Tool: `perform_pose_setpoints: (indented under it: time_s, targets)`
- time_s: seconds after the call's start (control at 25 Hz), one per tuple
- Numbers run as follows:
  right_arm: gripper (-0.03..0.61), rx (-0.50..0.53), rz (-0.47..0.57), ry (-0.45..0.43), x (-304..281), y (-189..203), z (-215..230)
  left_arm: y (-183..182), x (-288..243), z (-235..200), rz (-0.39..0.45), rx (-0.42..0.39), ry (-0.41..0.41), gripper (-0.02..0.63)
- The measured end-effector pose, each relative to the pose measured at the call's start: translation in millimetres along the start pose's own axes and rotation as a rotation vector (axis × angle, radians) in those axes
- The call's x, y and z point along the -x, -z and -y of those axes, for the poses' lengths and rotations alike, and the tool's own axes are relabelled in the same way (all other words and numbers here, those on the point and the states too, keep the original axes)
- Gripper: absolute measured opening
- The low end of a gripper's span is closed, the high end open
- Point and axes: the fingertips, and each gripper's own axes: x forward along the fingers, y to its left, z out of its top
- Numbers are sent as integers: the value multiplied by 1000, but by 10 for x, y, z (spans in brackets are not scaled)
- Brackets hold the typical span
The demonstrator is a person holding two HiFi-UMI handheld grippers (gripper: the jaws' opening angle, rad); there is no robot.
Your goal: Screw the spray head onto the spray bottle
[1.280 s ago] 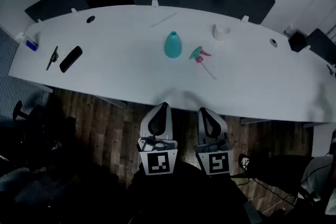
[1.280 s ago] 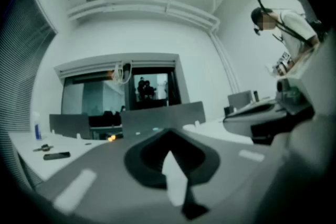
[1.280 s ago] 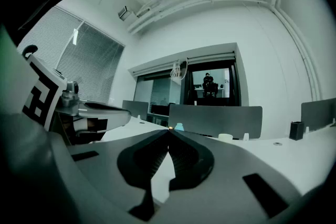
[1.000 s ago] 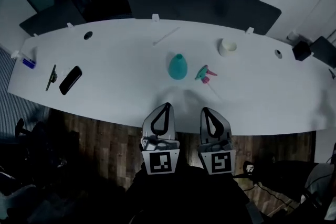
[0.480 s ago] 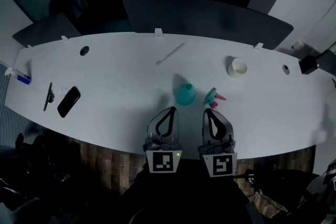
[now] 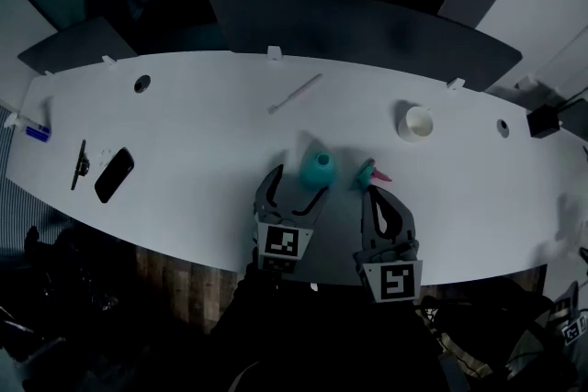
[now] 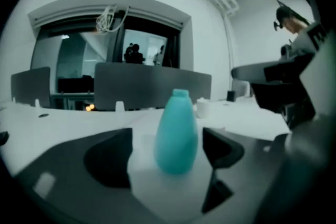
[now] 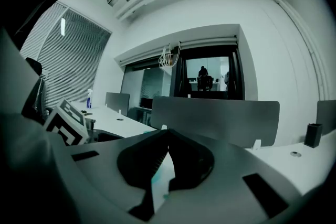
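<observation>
A teal spray bottle (image 6: 317,170) stands upright and capless on the white table (image 6: 184,142). My left gripper (image 6: 296,184) is just in front of it, and its jaws are opening. In the left gripper view the bottle (image 7: 177,131) stands between the spread jaws of this gripper (image 7: 167,159), with a gap on each side. The teal and pink spray head (image 6: 368,173) lies on the table to the right of the bottle. Behind it, my right gripper (image 6: 375,196) is shut with nothing in it. In the right gripper view its jaws (image 8: 167,150) meet at the tips.
A white cup (image 6: 417,122) stands at the back right. A white stick (image 6: 295,94) lies behind the bottle. A black phone (image 6: 114,174), a dark pen-like tool (image 6: 81,163) and a small blue thing (image 6: 37,132) lie at the far left. Dark partitions (image 6: 367,32) line the far edge.
Both grippers have moved forward from over the floor to over the table, up to the bottle and spray head. The left jaws have spread apart around the bottle.
</observation>
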Motion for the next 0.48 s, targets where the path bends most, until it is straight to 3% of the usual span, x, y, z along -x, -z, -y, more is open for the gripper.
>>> perform_pose_setpoints:
  time_s: [0.24, 0.48]
  targets:
    - [6, 32, -32, 30, 95, 60, 131, 98, -492, 230, -59, 3, 190, 411]
    - [6, 25, -39, 78, 200, 70, 297, 141, -546, 175, -86, -35, 155, 370]
